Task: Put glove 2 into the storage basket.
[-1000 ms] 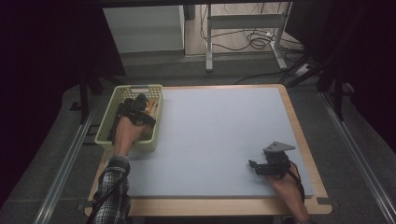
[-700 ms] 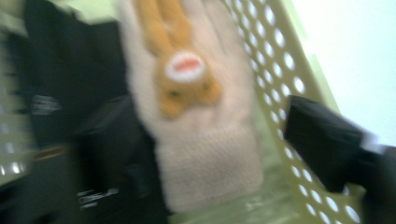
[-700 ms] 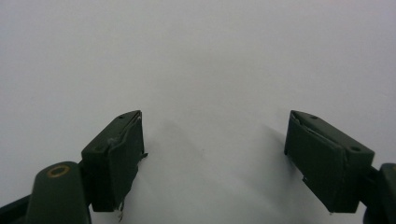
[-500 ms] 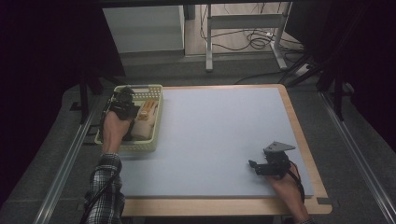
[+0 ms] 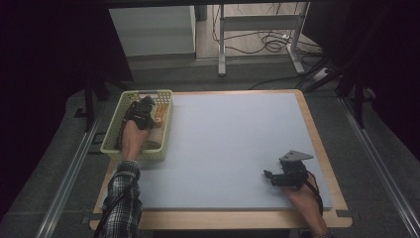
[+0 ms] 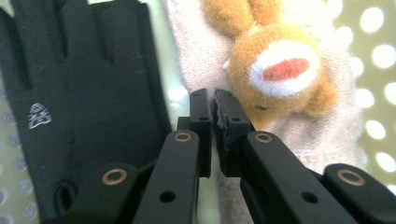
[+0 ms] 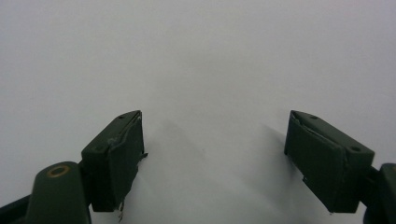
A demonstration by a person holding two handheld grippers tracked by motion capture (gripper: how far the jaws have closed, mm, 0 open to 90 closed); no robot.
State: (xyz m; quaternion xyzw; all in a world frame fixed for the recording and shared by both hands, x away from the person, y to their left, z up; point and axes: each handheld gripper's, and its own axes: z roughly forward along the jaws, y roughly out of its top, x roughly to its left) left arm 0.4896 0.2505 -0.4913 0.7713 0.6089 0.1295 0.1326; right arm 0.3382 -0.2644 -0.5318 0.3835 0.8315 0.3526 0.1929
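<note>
A pale green perforated basket (image 5: 113, 130) sits at the table's left edge. Inside lie a black glove (image 6: 70, 93) and a pale pink cloth (image 6: 196, 42) bearing an orange plush animal face (image 6: 280, 70). My left gripper (image 5: 141, 111) reaches down into the basket. Its jaws (image 6: 213, 100) are pressed together at the pink cloth's edge, just left of the plush face, and seem to pinch the fabric. My right gripper (image 5: 270, 177) rests low on the lavender mat (image 5: 233, 144) near the front right. Its jaws (image 7: 215, 135) stand wide apart with nothing between them.
The mat covers a wooden table top (image 5: 317, 148) with a thin bare border. Metal rails (image 5: 69, 168) run along both sides. A white cabinet (image 5: 151, 29) and a desk frame with cables (image 5: 257, 39) stand beyond the far edge.
The left hand swung left over the basket, then back right and a little deeper in. Its forearm now comes in straighter from the front. The right gripper has not moved.
</note>
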